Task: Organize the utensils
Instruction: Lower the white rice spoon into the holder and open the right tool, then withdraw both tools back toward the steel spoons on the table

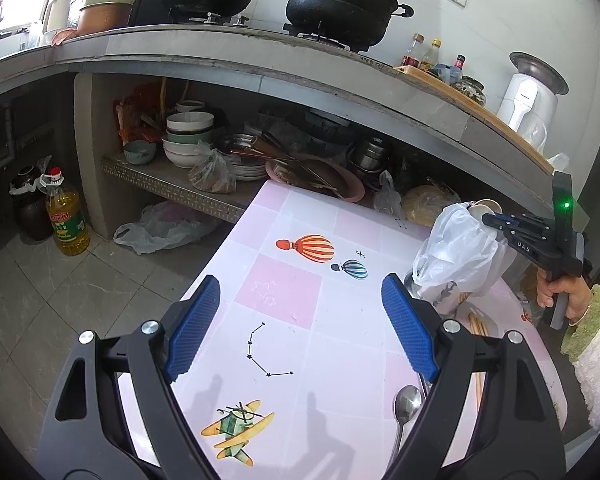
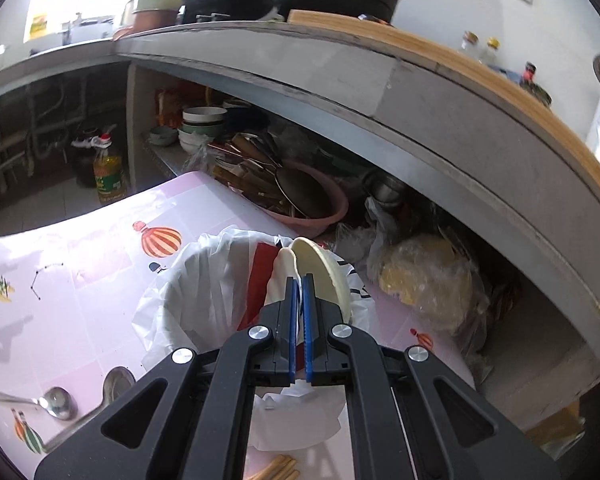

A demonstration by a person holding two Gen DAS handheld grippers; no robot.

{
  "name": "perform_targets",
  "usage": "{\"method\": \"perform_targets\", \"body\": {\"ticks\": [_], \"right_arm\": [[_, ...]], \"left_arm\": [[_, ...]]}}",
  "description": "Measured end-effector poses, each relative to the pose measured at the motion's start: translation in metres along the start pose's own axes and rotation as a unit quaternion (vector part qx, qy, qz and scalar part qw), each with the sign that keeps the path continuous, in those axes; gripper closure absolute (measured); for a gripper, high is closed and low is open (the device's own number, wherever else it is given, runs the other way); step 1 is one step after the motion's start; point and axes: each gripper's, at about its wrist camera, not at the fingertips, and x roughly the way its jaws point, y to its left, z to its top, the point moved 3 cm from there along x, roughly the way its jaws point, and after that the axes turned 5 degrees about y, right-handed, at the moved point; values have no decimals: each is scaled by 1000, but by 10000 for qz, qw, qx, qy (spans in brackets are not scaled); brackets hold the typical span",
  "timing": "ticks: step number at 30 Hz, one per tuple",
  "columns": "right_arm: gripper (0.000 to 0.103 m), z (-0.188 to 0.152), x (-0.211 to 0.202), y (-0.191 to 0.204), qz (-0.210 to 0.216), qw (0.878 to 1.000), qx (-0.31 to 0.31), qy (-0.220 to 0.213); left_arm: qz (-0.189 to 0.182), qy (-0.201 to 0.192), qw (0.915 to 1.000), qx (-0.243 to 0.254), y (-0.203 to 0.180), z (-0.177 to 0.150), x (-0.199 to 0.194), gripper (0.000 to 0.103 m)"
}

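My right gripper (image 2: 299, 280) is shut on a cream spoon (image 2: 320, 268), whose bowl sticks out past the fingertips. It hangs over the mouth of a holder lined with a white plastic bag (image 2: 204, 292). In the left wrist view the same right gripper (image 1: 485, 218) holds the cream spoon (image 1: 485, 205) just above the bagged holder (image 1: 456, 256). My left gripper (image 1: 300, 284) stands open over the pink table with nothing between its fingers. A metal spoon (image 1: 406, 400) and wooden chopsticks (image 1: 478, 324) lie on the table by its right finger. Two metal spoons (image 2: 56, 402) (image 2: 118, 380) and the chopsticks (image 2: 282, 468) show in the right wrist view.
The table wears a pink patterned cloth (image 1: 284, 292). Behind it a low shelf holds stacked bowls (image 1: 188, 136), a pink basin (image 2: 320, 208) of tools and a bagged yellow lump (image 2: 424, 276). An oil bottle (image 1: 66, 220) stands on the floor. The concrete counter (image 1: 260, 60) overhangs the shelf.
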Motion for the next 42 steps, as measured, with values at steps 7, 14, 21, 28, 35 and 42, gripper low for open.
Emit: {"method": "perform_targets", "body": {"ticks": [7,14,21,28,35,42], "right_arm": [[98,2,-1,-5,556,9978,344,49],[98,7,6,2,501,9982,314,77],[96,11,7,3,511,9981,316,168],[78,16,-14,-3,696,9960,551,-113],[64,18,-59,-21,903,9883,1066,-608],[24,-3,-116,-32,731,9804,1629,-830]], "left_arm": [[4,-9,10000,-35,1,1,1,23],[-27,-3,10000,-26,-1,-1,0,23],[-37,-3,10000,-50,-1,-2,0,22],[-56,-22,10000,-30,-2,-4,-3,22],[-78,-64,9999,-15,-3,-4,-10,22],[-138,-77,9999,0,-4,-6,-15,20]]}}
